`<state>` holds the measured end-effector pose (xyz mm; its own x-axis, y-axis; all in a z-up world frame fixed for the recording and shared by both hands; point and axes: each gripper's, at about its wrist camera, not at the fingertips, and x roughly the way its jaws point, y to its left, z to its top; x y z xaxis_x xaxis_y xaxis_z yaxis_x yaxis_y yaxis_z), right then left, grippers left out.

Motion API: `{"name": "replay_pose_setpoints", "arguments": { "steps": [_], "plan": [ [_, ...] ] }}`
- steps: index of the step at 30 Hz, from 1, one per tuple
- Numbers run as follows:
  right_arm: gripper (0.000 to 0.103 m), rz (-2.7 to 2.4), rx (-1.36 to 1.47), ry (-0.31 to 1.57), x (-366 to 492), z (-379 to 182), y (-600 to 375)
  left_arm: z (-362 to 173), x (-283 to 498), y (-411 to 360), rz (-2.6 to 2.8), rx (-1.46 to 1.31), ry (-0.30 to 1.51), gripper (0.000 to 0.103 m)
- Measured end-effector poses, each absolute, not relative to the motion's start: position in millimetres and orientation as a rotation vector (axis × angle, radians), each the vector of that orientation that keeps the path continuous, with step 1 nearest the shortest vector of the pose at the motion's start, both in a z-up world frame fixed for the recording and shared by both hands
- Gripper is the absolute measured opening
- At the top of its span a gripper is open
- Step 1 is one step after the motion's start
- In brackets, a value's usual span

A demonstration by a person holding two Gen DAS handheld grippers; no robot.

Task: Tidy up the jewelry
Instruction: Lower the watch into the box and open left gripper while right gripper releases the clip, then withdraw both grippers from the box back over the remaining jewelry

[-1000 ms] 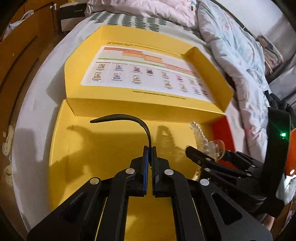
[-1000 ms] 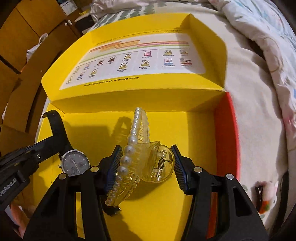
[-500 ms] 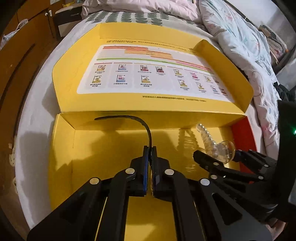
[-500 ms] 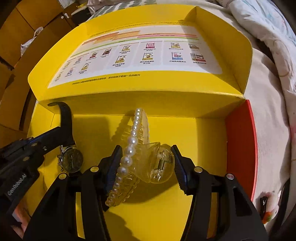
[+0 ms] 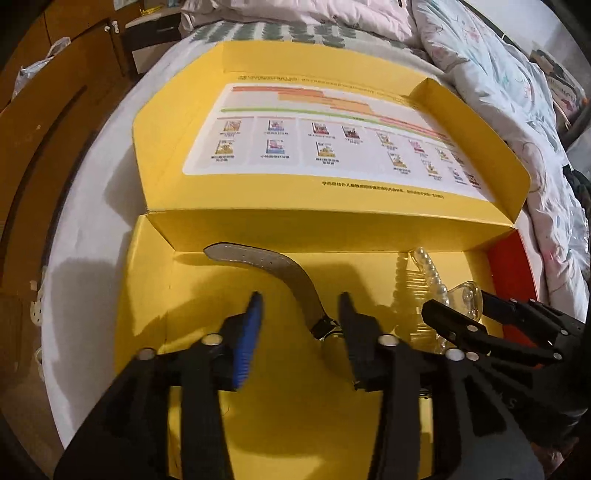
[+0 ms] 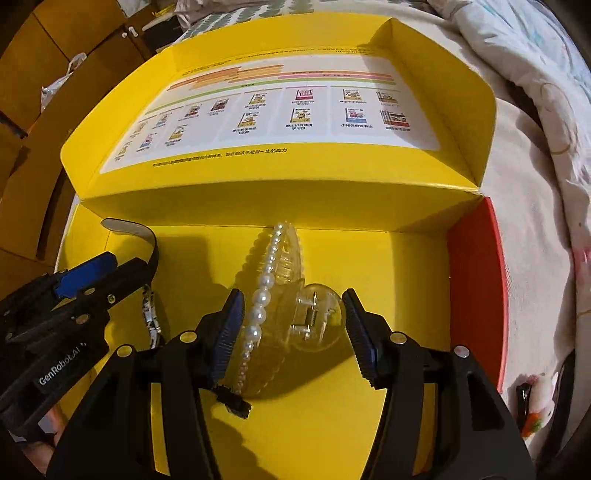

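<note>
Watch (image 5: 295, 284) loose between parted left tongs (image 5: 301, 314); hair clip (image 6: 291, 306) between gaping right tongs (image 6: 291, 325).

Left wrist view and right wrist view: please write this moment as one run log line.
left hand-held gripper: just opened, watch released in yellow box | right hand-held gripper: open around pearl hair claw

Under my claws the bed (image 5: 96, 206), spread with a pale sheet, carries the scene. Directly on it lies an open yellow box (image 5: 147, 295) (right wall red), its lid (image 5: 166, 122) folded flat toward twelve o'clock, with a printed chart on the inner face. A crumpled floral quilt (image 5: 517, 92) is heaped on the bed from one to three o'clock. At twelve o'clock, beyond the lid, lies a leaf-patterned cloth (image 5: 280, 35).
</note>
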<state>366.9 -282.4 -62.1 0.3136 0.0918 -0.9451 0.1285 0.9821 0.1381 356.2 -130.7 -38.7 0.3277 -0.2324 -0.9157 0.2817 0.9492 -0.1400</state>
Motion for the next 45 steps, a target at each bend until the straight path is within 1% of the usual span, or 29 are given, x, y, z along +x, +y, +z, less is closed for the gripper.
{"name": "replay_pose_setpoints", "arguments": {
  "steps": [1, 4, 5, 6, 8, 10, 11, 14, 17, 18, 21, 23, 25, 27, 28, 32, 38, 41, 45],
  "plan": [
    [0.058, -0.025, 0.200, 1.250, 364, -59, -284, -36, 354, -130, -0.332, 0.052, 1.180, 0.050],
    [0.064, -0.019, 0.207, 1.234, 358, -50, -287, -28, 348, -131, -0.318, 0.065, 1.147, 0.052],
    [0.066, -0.021, 0.210, 1.228, 355, -47, -288, -25, 345, -132, -0.313, 0.074, 1.134, 0.056],
    [0.066, -0.021, 0.212, 1.222, 353, -43, -288, -23, 343, -132, -0.311, 0.078, 1.126, 0.060],
    [0.067, -0.017, 0.218, 1.207, 347, -35, -289, -15, 338, -132, -0.303, 0.083, 1.103, 0.061],
    [0.067, -0.013, 0.223, 1.191, 339, -25, -290, -7, 331, -131, -0.293, 0.096, 1.077, 0.064],
    [0.068, -0.010, 0.225, 1.186, 336, -22, -289, -3, 327, -131, -0.284, 0.102, 1.064, 0.066],
    [0.071, -0.007, 0.226, 1.163, 323, -7, -288, 10, 315, -128, -0.270, 0.102, 1.036, 0.068],
    [0.073, -0.006, 0.220, 1.142, 303, 10, -287, 26, 301, -121, -0.255, 0.086, 1.014, 0.074],
    [0.074, -0.005, 0.222, 1.135, 298, 14, -286, 30, 297, -119, -0.251, 0.081, 1.006, 0.074],
    [0.077, -0.007, 0.217, 1.102, 270, 33, -287, 48, 276, -112, -0.239, 0.079, 0.958, 0.078],
    [0.078, -0.015, 0.209, 1.088, 254, 41, -286, 59, 257, -105, -0.234, 0.078, 0.918, 0.079],
    [0.078, -0.022, 0.194, 1.073, 237, 48, -285, 65, 241, -98, -0.230, 0.075, 0.889, 0.081],
    [0.079, -0.027, 0.187, 1.062, 222, 53, -283, 68, 223, -90, -0.226, 0.071, 0.860, 0.086],
    [0.079, -0.035, 0.178, 1.059, 214, 55, -282, 69, 214, -86, -0.227, 0.068, 0.846, 0.086],
    [0.079, -0.052, 0.150, 1.041, 188, 60, -279, 69, 186, -70, -0.204, 0.055, 0.806, 0.089],
    [0.079, -0.062, 0.177, 1.008, 149, 66, -294, 60, 157, -40, -0.176, 0.021, 0.799, 0.092],
    [0.085, -0.075, 0.202, 1.002, 129, 65, -308, 48, 150, -19, -0.181, -0.017, 0.858, 0.093],
    [0.086, -0.113, 0.187, 1.026, 104, 54, -318, 26, 143, 7, -0.191, -0.050, 0.966, 0.093]
  ]
}}
